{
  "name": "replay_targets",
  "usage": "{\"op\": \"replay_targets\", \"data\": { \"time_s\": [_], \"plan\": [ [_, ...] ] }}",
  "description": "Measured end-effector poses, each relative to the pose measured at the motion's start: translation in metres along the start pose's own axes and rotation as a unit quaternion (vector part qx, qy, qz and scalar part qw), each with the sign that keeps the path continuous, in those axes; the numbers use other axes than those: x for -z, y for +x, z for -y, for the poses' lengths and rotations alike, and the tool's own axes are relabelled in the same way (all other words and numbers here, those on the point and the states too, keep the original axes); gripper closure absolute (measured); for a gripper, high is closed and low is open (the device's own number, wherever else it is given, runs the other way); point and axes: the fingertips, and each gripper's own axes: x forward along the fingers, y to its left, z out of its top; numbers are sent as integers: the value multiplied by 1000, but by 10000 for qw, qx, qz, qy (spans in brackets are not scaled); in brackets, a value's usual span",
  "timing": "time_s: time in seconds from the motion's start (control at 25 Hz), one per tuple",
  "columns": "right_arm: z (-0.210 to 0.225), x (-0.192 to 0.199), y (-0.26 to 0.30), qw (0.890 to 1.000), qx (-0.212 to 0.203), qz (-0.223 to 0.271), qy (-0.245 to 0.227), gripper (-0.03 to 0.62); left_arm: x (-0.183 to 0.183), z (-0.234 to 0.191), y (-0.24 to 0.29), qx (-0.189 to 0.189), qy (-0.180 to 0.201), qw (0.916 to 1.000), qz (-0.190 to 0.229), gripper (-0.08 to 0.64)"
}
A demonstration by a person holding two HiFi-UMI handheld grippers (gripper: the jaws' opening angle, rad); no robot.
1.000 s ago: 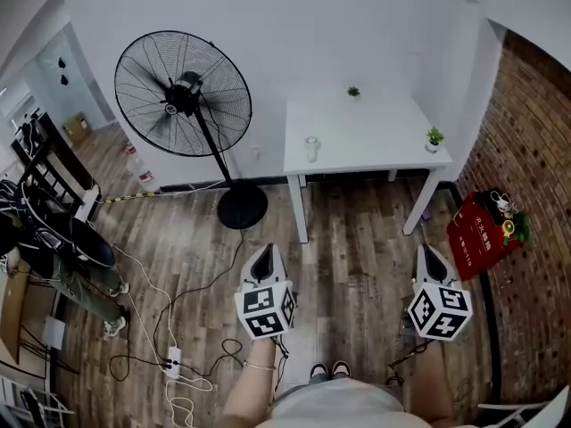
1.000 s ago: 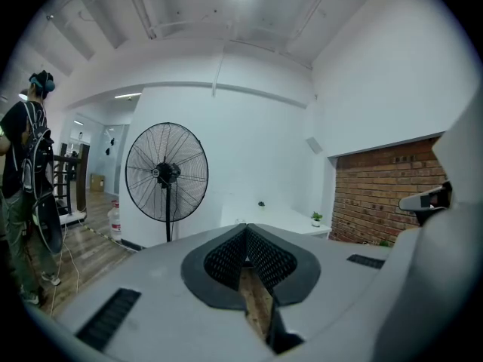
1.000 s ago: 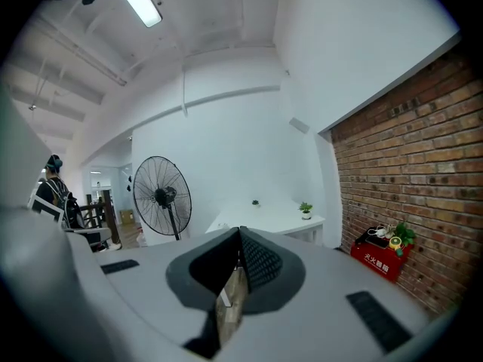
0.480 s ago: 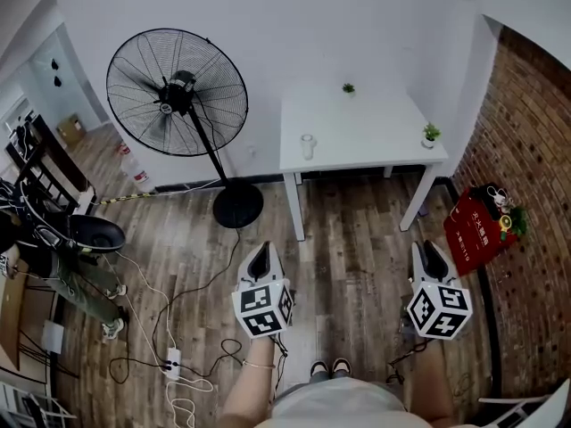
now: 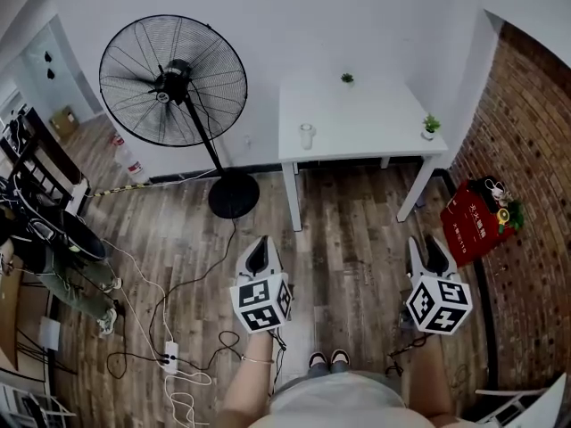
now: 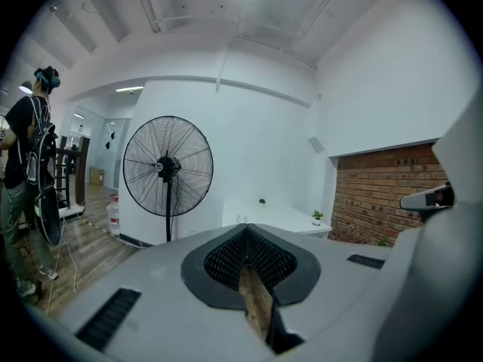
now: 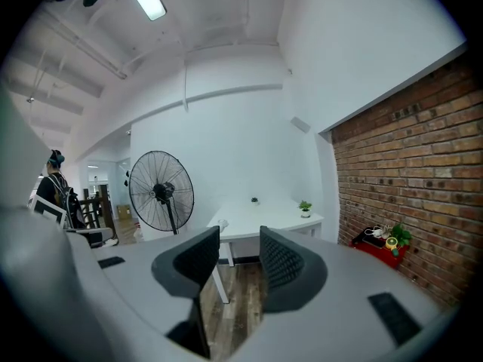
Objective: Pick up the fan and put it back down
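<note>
Pedestal fan upright on the wood floor, both grippers well apart from it.

Far left: a person standing, partly cut off by the frame edge. Low left: a white power strip with loose cables on the floor. Left of centre: the fan, black wire cage, pole and round black base, close to the white wall and just left of the table. Centre: left gripper, jaws closed together, nothing in them. Centre right: white table bearing a small cup and two small potted plants. Right: right gripper, jaws apart, empty, floor showing between them. Far right: red crate by the brick wall.
</note>
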Motion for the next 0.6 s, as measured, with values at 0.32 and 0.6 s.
{"op": "replay_targets", "data": {
  "time_s": [0.32,0.6],
  "plan": [
    [-3,12,2,9999,73,-156,12,426,10,-15,0,-54,-76,9999,-104,549],
    [4,23,21,9995,102,-280,131,426,15,-20,17,-92,-57,9997,-205,548]
  ]
}}
